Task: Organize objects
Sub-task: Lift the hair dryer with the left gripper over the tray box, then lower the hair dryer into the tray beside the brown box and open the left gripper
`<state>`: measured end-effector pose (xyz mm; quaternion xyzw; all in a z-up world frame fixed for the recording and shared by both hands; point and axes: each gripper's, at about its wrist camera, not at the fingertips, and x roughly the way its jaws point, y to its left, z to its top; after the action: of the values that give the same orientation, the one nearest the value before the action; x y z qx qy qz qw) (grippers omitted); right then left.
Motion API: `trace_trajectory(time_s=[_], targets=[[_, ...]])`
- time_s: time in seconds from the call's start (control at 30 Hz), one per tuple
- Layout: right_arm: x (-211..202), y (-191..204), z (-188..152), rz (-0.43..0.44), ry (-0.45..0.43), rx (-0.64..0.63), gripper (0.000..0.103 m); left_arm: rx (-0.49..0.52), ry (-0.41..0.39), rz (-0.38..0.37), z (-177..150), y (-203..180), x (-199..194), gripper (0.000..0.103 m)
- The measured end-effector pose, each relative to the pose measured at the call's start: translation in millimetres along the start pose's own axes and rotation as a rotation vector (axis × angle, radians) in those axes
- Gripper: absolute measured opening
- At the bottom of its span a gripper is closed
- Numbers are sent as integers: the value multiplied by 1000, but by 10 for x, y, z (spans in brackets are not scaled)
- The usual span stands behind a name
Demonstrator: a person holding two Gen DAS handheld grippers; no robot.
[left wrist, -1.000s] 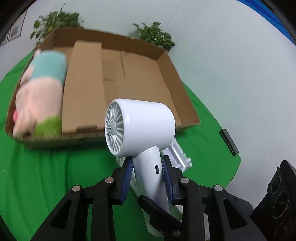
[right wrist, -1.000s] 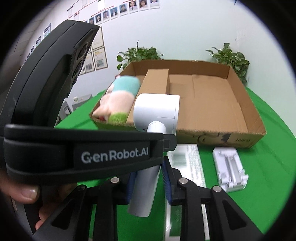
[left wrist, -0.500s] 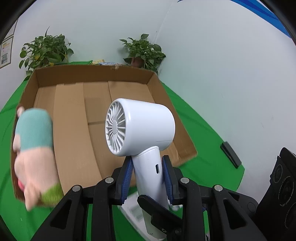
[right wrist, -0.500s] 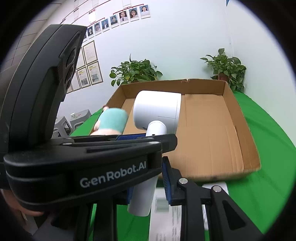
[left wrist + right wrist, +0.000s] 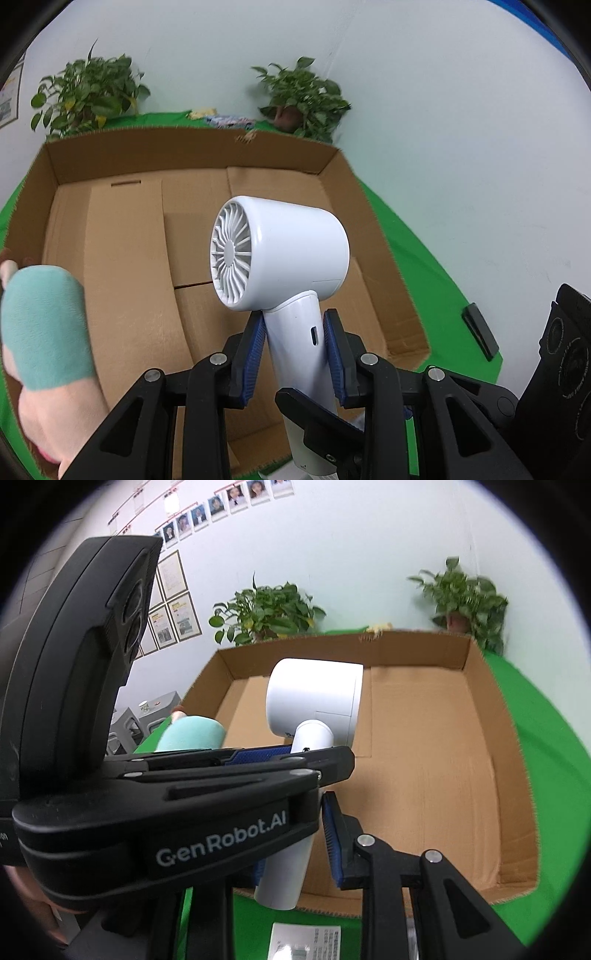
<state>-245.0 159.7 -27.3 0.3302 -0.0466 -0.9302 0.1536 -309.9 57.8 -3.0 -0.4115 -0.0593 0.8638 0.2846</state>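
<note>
Dryer [image 5: 284, 254] held up over the box [image 5: 332, 170], both claws on its handle. Left claw [image 5: 295, 354] clenched on the handle just under the head, blue pads [image 5: 255, 350] pressed to both sides. Right claw [image 5: 295, 834] grips lower on the same handle; its left pad is mostly hidden behind the other tool's body, but the right pad sits beside the handle and the jaws read shut, so grasping it too.

Change from a second ago: the dryer was short of the box, with the near wall ahead of it and a white tray beside it on the green surface [image 5: 424, 266]. Half a second back it had come level with the near edge. Now the head hangs over the bare cardboard floor, near the middle, and the box fills both views. Grip unchanged throughout, same hold on the handle.

Plush toy [image 5: 44, 325] lies in the left end of the box, apart from the dryer. A paper sheet [image 5: 306, 941] stays on the surface in front of the box.

Meaning for the task: carry phase looks nearly done. Next is likely lowering the dryer onto the open floor right of the plush, then releasing both claws. Dryer not yet down, nothing touching the cardboard.
</note>
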Motion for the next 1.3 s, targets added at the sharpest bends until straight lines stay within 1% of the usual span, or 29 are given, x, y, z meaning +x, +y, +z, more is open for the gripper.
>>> trace_trajectory(time_s=[0.07, 0.17, 0.4, 0.47, 0.5, 0.67, 0.73, 0.83, 0.93, 1.03, 1.07, 1.1, 1.17, 1.23, 1.3], targets=[[86, -31, -7, -3, 8, -10, 25, -5, 20, 19, 39, 49, 134, 29], [206, -110, -36, 23, 30, -3, 25, -15, 51, 40, 44, 133, 326, 29], [515, -233, -212, 47, 102, 32, 25, -58, 147, 104, -27, 315, 797, 28], [572, -247, -257, 55, 114, 46, 25, -32, 156, 145, -54, 297, 854, 28], [579, -238, -269, 54, 112, 41, 25, -27, 160, 154, -71, 297, 863, 28], [542, -227, -329, 57, 115, 48, 25, -42, 182, 151, -86, 319, 913, 28], [539, -224, -373, 53, 122, 53, 24, -54, 189, 145, -149, 284, 870, 28], [526, -224, -455, 64, 119, 68, 24, -58, 195, 157, -210, 292, 806, 30], [487, -186, -484, 72, 115, 68, 23, -79, 196, 160, -244, 352, 701, 30], [470, -170, -471, 55, 115, 62, 23, -95, 189, 112, -292, 414, 562, 30], [491, -173, -482, 40, 128, 69, 23, -91, 181, 107, -299, 411, 496, 28], [554, -258, -456, 32, 137, 80, 23, -85, 172, 111, -301, 403, 440, 30], [603, -275, -477, 24, 152, 98, 23, -74, 149, 126, -312, 404, 323, 30], [592, -201, -474, 6, 146, 73, 23, -74, 121, 122, -342, 452, 166, 30], [618, -126, -472, -25, 152, 45, 23, -68, 94, 141, -394, 505, 23, 31]])
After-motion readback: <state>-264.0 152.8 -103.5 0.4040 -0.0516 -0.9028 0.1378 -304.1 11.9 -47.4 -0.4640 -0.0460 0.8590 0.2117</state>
